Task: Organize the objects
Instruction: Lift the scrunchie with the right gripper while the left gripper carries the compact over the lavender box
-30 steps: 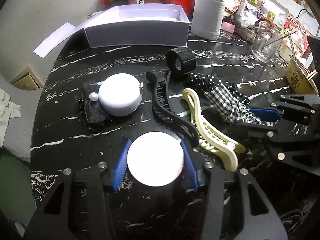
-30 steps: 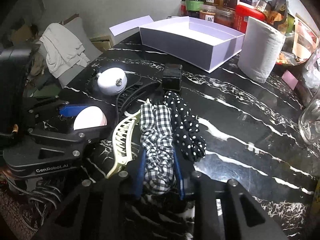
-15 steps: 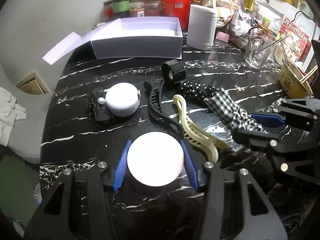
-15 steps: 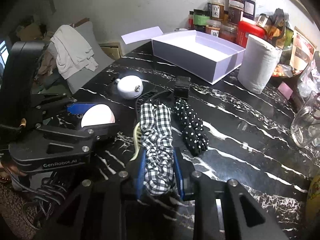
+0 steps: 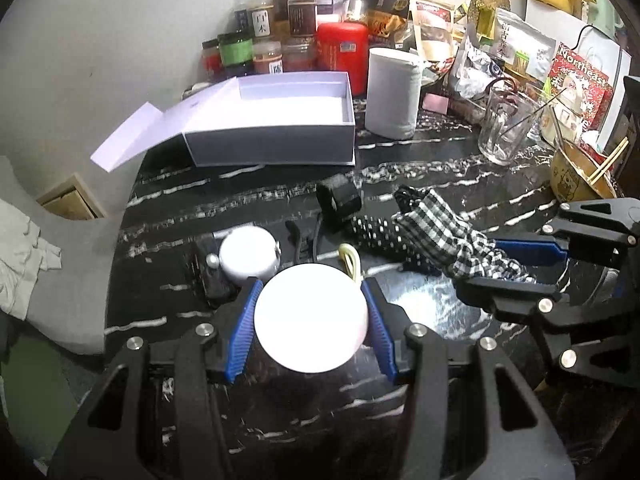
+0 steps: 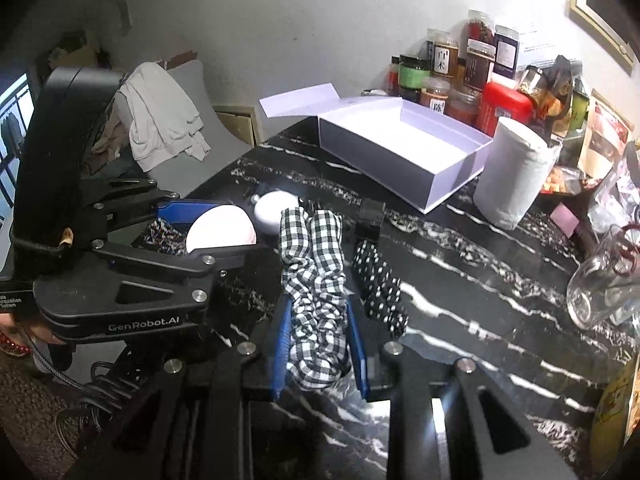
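Observation:
My left gripper (image 5: 310, 286) is shut on a white round case (image 5: 311, 320), held above the black marble table (image 5: 420, 308). My right gripper (image 6: 316, 312) is shut on a black-and-white checked scrunchie (image 6: 316, 248), whose free end hangs forward off the table. In the left wrist view the right gripper (image 5: 480, 266) stands at the right with the scrunchie (image 5: 436, 228). On the table lie a polka-dot scrunchie (image 6: 380, 280), a black ring-shaped piece (image 5: 340, 200), a second white round case (image 5: 248, 256), and a cream hair claw (image 5: 352, 260) mostly hidden behind the held case. An open lavender box (image 5: 272, 140) stands empty at the back.
A white paper roll (image 5: 394, 94) stands right of the box, with jars (image 5: 280, 40) behind. A drinking glass (image 5: 504, 128) and a bowl with chopsticks (image 5: 576, 176) are at the right. A grey chair with a cloth (image 6: 160, 120) stands beyond the table's left edge.
Both grippers have risen from the table with their loads. The checked scrunchie has come up off the surface, and the table items now look smaller and farther away.

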Demonstrator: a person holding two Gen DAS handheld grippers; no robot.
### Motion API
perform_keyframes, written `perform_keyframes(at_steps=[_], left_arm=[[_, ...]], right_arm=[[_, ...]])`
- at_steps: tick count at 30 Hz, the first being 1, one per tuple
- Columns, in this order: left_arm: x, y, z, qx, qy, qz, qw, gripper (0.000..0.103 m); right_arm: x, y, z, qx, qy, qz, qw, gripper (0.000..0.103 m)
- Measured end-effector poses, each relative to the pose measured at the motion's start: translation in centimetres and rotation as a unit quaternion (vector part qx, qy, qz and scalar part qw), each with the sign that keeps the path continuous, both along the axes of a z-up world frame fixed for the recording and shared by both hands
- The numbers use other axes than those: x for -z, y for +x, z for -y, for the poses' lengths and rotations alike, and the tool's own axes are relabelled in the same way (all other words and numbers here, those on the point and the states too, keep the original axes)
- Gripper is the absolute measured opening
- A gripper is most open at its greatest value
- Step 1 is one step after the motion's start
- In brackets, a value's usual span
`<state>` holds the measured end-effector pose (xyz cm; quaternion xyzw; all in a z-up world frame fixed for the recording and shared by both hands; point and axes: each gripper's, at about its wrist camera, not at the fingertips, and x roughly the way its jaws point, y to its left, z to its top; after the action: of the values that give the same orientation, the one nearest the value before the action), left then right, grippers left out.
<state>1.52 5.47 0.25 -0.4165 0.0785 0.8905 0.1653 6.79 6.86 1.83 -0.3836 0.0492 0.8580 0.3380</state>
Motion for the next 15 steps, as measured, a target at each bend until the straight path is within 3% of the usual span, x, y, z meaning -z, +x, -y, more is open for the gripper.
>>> perform_keyframes(at_steps=[7,15], left_arm=[[-1.0,-2.6,-0.5,0.022,0.001,-0.001,0.9997,0.049],[-2.0,-6.3,-1.1,0.033,-0.003,-0.004,0.9995,0.049]], right_arm=[[-1.8,-1.2,-2.0,-0.008,0.007,-0.001,1.000,0.026],[-3.4,-2.1,-5.4,0.021,0.017,-0.007,1.000,0.026]])
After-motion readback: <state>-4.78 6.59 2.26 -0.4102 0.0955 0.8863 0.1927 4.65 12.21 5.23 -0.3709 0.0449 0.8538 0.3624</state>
